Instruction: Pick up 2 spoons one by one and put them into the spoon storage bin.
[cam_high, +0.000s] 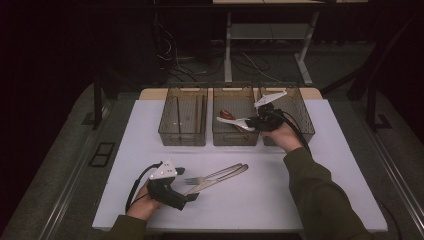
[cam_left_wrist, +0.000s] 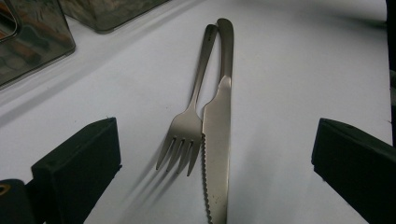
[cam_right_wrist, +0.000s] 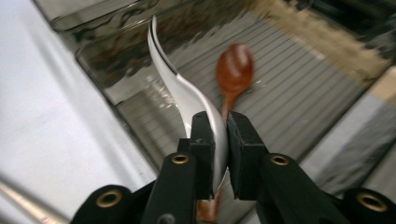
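Left to right across the white surface (cam_high: 260, 200). The left hand-held gripper (cam_high: 192, 184) rests low near the front edge, jaws spread wide and gripping nothing. Directly ahead of it lie a metal fork (cam_left_wrist: 187, 126) and a serrated table knife (cam_left_wrist: 217, 154), side by side and touching, their long axes running away from the jaws with tines and blade tip nearest; this hand is plainly the nearer one to them. Beyond stand three smoky translucent bins: the left bin (cam_high: 183, 131), the middle bin (cam_high: 235, 135) holding a brown wooden spoon (cam_right_wrist: 233, 70), and the right bin (cam_high: 302, 120). The right hand-held gripper (cam_high: 252, 123) is clenched on a white plastic spoon (cam_right_wrist: 187, 95), held over the middle bin with its long axis pointing toward the left; the likely move is a drop beside the wooden spoon. No legible writing or brand appears.
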